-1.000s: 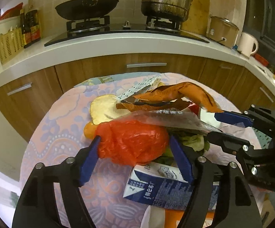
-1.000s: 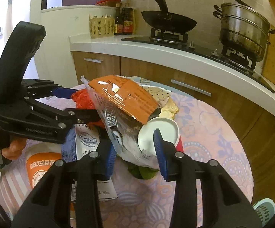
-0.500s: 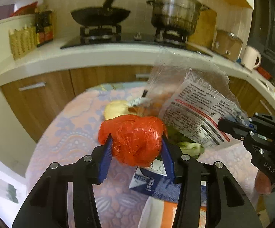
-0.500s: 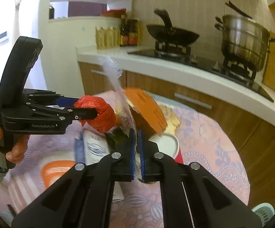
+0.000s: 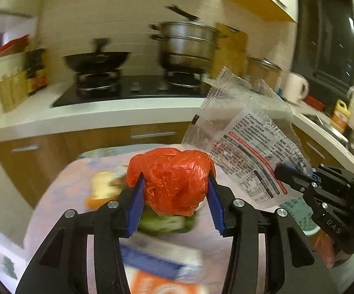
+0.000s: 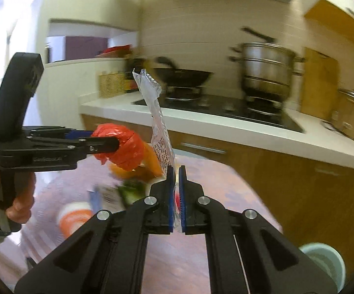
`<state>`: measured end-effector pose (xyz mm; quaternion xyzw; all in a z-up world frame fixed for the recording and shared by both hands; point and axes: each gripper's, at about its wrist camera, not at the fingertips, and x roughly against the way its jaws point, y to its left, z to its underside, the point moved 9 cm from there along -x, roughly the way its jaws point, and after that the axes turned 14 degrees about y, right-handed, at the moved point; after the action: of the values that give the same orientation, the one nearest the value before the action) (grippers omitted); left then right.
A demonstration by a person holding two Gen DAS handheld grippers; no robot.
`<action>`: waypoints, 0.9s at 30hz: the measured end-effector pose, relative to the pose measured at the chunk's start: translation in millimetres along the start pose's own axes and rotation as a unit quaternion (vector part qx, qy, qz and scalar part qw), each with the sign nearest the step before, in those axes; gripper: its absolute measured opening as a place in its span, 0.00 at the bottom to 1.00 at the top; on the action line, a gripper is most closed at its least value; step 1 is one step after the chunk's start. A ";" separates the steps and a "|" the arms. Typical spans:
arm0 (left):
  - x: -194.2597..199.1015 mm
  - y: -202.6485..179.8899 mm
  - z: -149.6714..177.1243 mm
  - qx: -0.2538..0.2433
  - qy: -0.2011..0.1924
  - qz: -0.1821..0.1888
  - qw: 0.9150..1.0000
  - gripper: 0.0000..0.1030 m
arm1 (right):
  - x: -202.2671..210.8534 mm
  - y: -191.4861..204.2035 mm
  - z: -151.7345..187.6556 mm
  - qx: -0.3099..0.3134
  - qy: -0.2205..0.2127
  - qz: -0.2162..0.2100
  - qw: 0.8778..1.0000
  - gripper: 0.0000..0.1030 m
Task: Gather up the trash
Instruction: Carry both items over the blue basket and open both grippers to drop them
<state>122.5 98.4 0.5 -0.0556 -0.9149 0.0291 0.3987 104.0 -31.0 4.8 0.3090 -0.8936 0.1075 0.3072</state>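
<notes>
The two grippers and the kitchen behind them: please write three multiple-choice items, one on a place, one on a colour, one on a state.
1. Where does the black wok stand?
A. on the gas stove
B. in the sink
C. on the table

2. What colour is the crumpled plastic bag in the left gripper?
A. blue
B. red
C. green

3. How is the right gripper?
A. wide open and empty
B. shut on a clear printed wrapper
C. shut on a milk carton

Answers:
1. A: the wok sits on a burner of the stove, beside the steel steamer pot.
2. B: the bag between the blue pads is red-orange.
3. B: the clear printed wrapper is pinched between its closed blue pads and hangs free in the air.
</notes>
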 end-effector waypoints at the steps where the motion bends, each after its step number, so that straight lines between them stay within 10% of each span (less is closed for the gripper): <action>1: -3.8 -18.2 -5.1 -0.012 0.003 0.008 1.000 0.43 | 6.1 -13.7 5.6 -0.013 0.001 0.011 1.000 0.02; 12: -56.2 -181.0 -33.3 -0.115 0.041 0.073 0.990 0.43 | 60.5 -170.6 111.2 -0.178 0.036 0.120 0.976 0.03; 27: -152.6 -311.4 -6.4 -0.181 0.152 0.119 0.964 0.44 | 61.0 -274.4 228.7 -0.316 0.098 0.176 0.927 0.03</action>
<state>205.9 -229.6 -75.6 -0.2389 -0.8207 -0.0985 0.5096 125.4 -363.6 -137.3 0.0213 -0.8867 -0.0986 0.4513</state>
